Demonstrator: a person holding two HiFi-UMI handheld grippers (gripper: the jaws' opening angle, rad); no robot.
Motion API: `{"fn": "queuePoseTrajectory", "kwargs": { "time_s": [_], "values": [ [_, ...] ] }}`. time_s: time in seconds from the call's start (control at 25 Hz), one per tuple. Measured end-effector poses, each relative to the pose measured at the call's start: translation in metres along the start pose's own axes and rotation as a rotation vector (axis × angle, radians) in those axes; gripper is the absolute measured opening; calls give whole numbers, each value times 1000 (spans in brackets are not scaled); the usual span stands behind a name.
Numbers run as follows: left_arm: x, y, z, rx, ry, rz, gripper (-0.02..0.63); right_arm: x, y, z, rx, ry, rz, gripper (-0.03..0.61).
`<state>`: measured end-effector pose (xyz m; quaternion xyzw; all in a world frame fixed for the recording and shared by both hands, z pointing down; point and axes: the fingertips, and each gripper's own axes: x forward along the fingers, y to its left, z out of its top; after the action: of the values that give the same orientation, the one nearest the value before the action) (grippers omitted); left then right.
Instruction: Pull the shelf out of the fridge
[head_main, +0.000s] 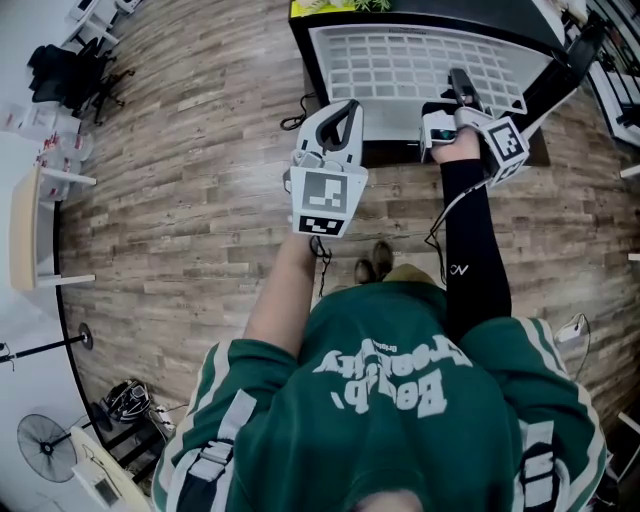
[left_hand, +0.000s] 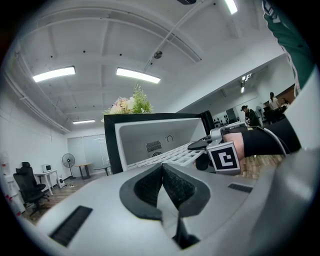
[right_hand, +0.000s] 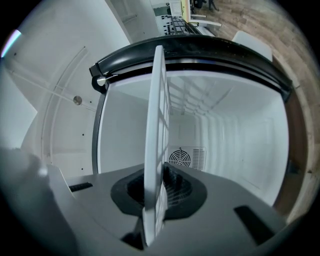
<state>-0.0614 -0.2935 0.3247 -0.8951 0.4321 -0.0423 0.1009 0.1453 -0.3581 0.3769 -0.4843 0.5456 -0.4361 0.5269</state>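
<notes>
A small black fridge (head_main: 299, 45) stands open on the floor, and its white grid shelf (head_main: 400, 62) sticks partway out of the front. My right gripper (head_main: 461, 84) is shut on the shelf's front edge near the right corner. In the right gripper view the shelf (right_hand: 156, 125) runs edge-on between the pads, with the white fridge interior (right_hand: 240, 140) and a round vent behind. My left gripper (head_main: 344, 112) hovers left of the right one, just in front of the fridge, shut on nothing. In the left gripper view its pads (left_hand: 175, 186) meet, and the shelf (left_hand: 170, 156) and right gripper (left_hand: 215, 144) lie beyond.
Flowers (left_hand: 131, 104) sit on top of the fridge. Cables (head_main: 300, 118) trail on the wooden floor in front of it. A white table (head_main: 30, 225), a black chair (head_main: 60, 70) and a floor fan (head_main: 45, 448) stand at the left. My shoes (head_main: 373, 264) are just behind the grippers.
</notes>
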Motion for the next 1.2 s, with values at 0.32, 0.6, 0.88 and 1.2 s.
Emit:
{"fn": "queuePoseTrajectory", "kwargs": {
  "time_s": [0.32,0.6,0.88,1.2],
  "values": [
    [-13,2,-2,6,0,-15,17,-6,1,1,7,-31,-1,41],
    [-13,0,0,6,-13,-26,17,-9,1,0,13,-35,1,41],
    [-2,-12,3,16,-14,-41,17,-9,-1,2,17,-18,8,41],
    [-1,-23,5,8,4,-25,17,-13,0,-1,29,16,5,41]
  ]
}}
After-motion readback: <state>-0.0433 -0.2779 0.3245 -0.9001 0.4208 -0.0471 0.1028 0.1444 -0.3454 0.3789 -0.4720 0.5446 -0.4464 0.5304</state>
